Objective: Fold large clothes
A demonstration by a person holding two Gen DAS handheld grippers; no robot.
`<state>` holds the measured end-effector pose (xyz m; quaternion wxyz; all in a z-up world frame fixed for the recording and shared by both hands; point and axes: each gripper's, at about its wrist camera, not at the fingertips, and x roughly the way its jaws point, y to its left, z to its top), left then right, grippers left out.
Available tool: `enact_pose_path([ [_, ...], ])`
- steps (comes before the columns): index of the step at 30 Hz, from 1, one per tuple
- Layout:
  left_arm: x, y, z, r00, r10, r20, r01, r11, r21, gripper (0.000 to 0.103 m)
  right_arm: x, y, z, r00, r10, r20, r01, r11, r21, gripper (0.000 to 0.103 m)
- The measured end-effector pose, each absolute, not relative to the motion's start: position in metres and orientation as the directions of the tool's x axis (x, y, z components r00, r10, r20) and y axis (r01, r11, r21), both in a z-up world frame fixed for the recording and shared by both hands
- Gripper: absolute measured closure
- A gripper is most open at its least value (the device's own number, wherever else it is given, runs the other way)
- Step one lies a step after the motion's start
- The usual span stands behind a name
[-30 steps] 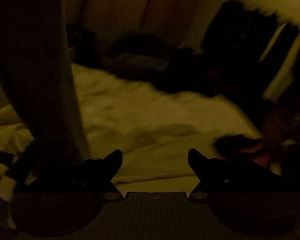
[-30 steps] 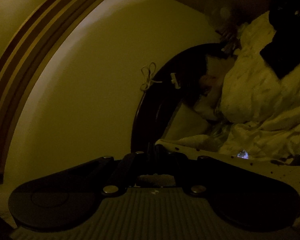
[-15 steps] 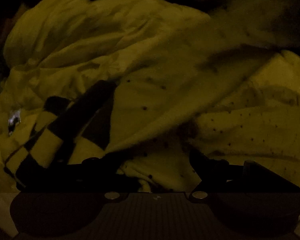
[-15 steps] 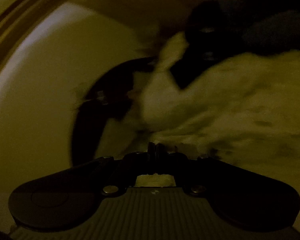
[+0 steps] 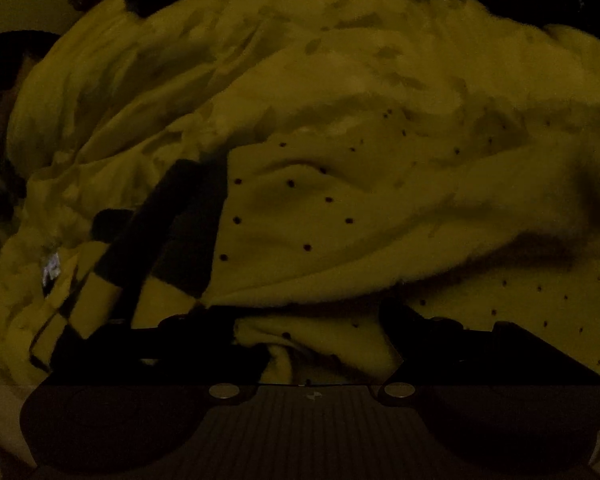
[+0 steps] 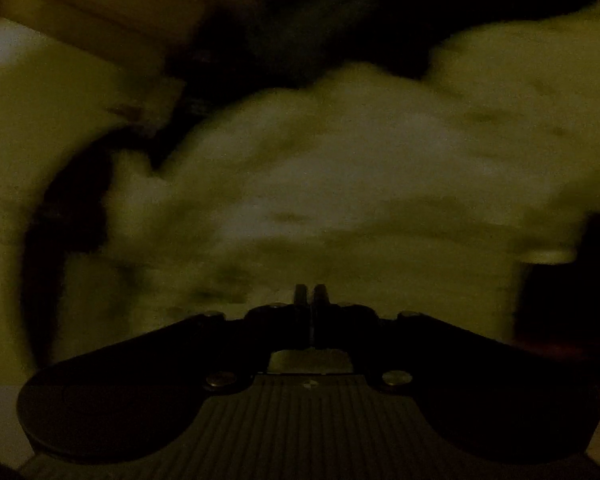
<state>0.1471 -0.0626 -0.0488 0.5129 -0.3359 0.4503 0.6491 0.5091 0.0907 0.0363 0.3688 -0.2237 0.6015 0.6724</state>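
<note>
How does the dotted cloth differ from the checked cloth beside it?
The dotted cloth bears small dark dots; the checked cloth has large dark and pale squares. The dotted cloth spreads wide; the checked cloth shows only a small part at left. Both are pale and crumpled.

My tongs [image 5: 316, 328] look matt black plastic with shiny metal rivets [image 5: 224, 391]; the dotted garment [image 5: 340, 208] is soft, creased cloth.

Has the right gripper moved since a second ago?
Yes. The right gripper has swung down and away from the pale wall toward the light bedding, which now fills its view. Its jaws have just been opening, nothing between them.
</note>
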Motion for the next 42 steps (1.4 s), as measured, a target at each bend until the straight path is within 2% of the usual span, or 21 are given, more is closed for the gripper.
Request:
enact_pose_path([
  [2,0.153,-0.063,-0.052,-0.266,0.353,-0.897,-0.962,-0.041,0.269,0.0,0.514,0.083,0.002,-0.441,0.181,-0.879,-0.892,0.025,0.452,0.083],
  [3,0.155,-0.063,-0.053,-0.272,0.351,-0.896,-0.96,-0.028,0.28,0.0,0.514,0.076,-0.012,-0.36,0.159,-0.919,-0.93,0.021,0.368,0.084],
  [4,0.156,-0.063,-0.053,-0.275,0.351,-0.895,-0.957,-0.016,0.288,0.0,0.515,0.069,-0.018,-0.338,0.152,-0.929,-0.938,0.027,0.346,0.084],
  [8,0.156,-0.065,-0.055,-0.283,0.345,-0.895,-0.954,-0.001,0.301,0.0,0.504,0.043,-0.026,-0.489,0.148,-0.86,-0.863,0.063,0.501,0.082],
  [11,0.158,-0.065,-0.055,-0.29,0.34,-0.895,-0.949,0.016,0.314,0.0,0.477,0.037,-0.021,-0.499,0.177,-0.849,-0.865,-0.032,0.501,0.069],
  [13,0.159,-0.065,-0.056,-0.294,0.337,-0.895,-0.946,0.031,0.322,0.0,0.453,0.038,-0.018,-0.501,0.197,-0.843,-0.866,-0.099,0.491,0.067],
  [19,0.155,-0.067,-0.056,-0.28,0.334,-0.9,-0.95,0.042,0.311,0.0,0.365,0.031,-0.017,-0.451,0.196,-0.871,-0.852,-0.385,0.355,0.064],
  [21,0.153,-0.066,-0.055,-0.27,0.329,-0.905,-0.954,0.038,0.298,0.0,0.342,0.029,-0.025,-0.359,0.221,-0.907,-0.865,-0.444,0.235,0.065],
  [23,0.151,-0.065,-0.054,-0.264,0.326,-0.908,-0.956,0.034,0.291,0.0,0.334,0.033,-0.038,-0.272,0.227,-0.935,-0.884,-0.444,0.149,0.069],
  [25,0.15,-0.064,-0.054,-0.259,0.326,-0.909,-0.958,0.03,0.284,0.0,0.341,0.039,-0.046,-0.273,0.202,-0.94,-0.891,-0.421,0.169,0.093],
  [26,0.149,-0.065,-0.054,-0.256,0.33,-0.909,-0.96,0.025,0.279,0.0,0.35,0.04,-0.043,-0.293,0.214,-0.932,-0.895,-0.405,0.188,0.099],
  [33,0.149,-0.067,-0.058,-0.248,0.339,-0.907,-0.958,0.05,0.281,0.0,0.432,0.039,-0.001,-0.303,0.381,-0.873,-0.939,-0.277,0.205,0.099],
  [37,0.159,-0.067,-0.063,-0.248,0.335,-0.909,-0.95,0.099,0.296,0.0,0.483,0.03,-0.008,-0.321,0.366,-0.873,-0.947,-0.115,0.299,0.099],
  [42,0.171,-0.069,-0.071,-0.277,0.32,-0.906,-0.925,0.169,0.342,0.0,0.487,0.01,-0.044,-0.306,0.288,-0.908,-0.949,-0.019,0.314,0.099],
])
